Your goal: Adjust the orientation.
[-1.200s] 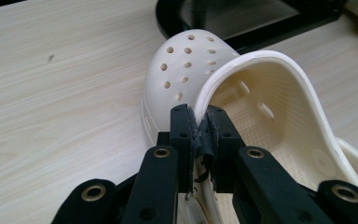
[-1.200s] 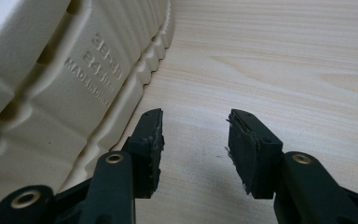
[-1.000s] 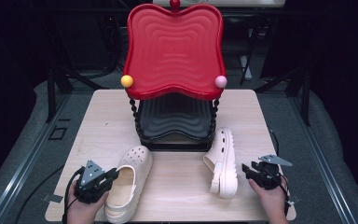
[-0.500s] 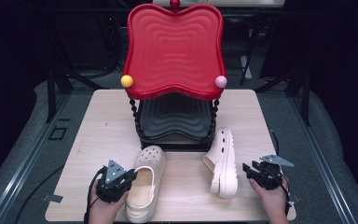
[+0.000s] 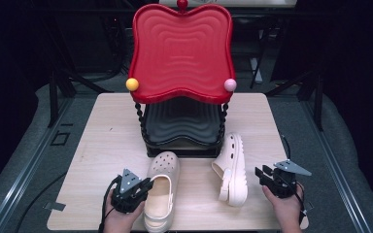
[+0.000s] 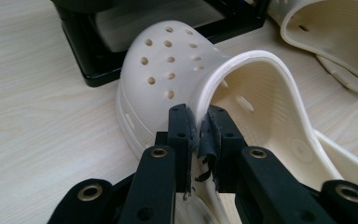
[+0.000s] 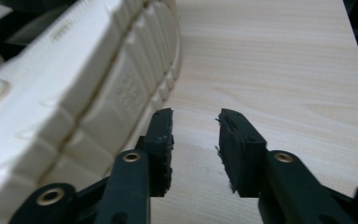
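Note:
Two cream clogs lie on the wooden table (image 5: 102, 141) in front of a rack. The left clog (image 5: 162, 184) stands upright, toe toward the rack. My left gripper (image 5: 145, 183) is shut on the rim of its collar, and in the left gripper view the pads (image 6: 182, 126) pinch that rim of the clog (image 6: 168, 65). The right clog (image 5: 234, 170) lies on its side. My right gripper (image 5: 261, 172) is just right of its sole (image 7: 74, 102). That gripper's (image 7: 195, 126) jaws have just been closing, still open, with only bare table between them.
A rack stands at the middle back of the table, with a red wavy tray (image 5: 182, 53) on top and a black tray (image 5: 182, 121) below, its black base close to both clogs' toes. A hand holds each gripper at the table's front edge.
The left gripper has dragged the left clog to the right, toward the table's middle and the rack. The right hand and the right clog have stayed in place.

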A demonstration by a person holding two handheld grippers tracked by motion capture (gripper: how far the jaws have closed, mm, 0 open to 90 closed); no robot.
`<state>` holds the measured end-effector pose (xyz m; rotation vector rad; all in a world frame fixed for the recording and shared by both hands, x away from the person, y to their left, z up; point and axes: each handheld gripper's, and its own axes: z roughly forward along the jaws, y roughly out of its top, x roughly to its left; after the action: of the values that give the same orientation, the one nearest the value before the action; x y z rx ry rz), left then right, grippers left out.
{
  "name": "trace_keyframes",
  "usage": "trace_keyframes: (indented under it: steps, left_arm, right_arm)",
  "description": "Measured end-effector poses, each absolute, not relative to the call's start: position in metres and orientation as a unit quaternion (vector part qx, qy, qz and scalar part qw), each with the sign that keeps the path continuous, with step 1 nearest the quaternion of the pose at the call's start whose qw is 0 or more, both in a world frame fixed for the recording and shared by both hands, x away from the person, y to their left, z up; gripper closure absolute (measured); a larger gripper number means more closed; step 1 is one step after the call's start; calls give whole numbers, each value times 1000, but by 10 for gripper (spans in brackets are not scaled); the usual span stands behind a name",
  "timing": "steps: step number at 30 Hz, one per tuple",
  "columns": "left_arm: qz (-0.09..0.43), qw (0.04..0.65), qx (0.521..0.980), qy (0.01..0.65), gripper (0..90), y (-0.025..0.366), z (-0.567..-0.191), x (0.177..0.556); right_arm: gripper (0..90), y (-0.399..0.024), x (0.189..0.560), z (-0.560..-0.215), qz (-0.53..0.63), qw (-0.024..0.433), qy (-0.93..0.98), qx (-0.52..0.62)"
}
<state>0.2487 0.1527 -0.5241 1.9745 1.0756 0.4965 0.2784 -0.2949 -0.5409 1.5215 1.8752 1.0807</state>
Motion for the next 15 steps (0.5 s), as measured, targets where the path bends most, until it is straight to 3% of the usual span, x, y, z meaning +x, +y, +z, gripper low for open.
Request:
trace_keyframes:
  steps: [5,13,15]
  left_arm:
    - [194,419,779,424,790,153,-527,249]
    - [171,451,765,428,632,166,-530,247]
    - [169,463,758,427,627,173,-528,246]
  right_arm:
    - [784,-287,268,-523,421,261,688,531]
    - [831,-261,256,-506,444,271,707,480]
    - [831,-251,254,-504,447,273,714,464]
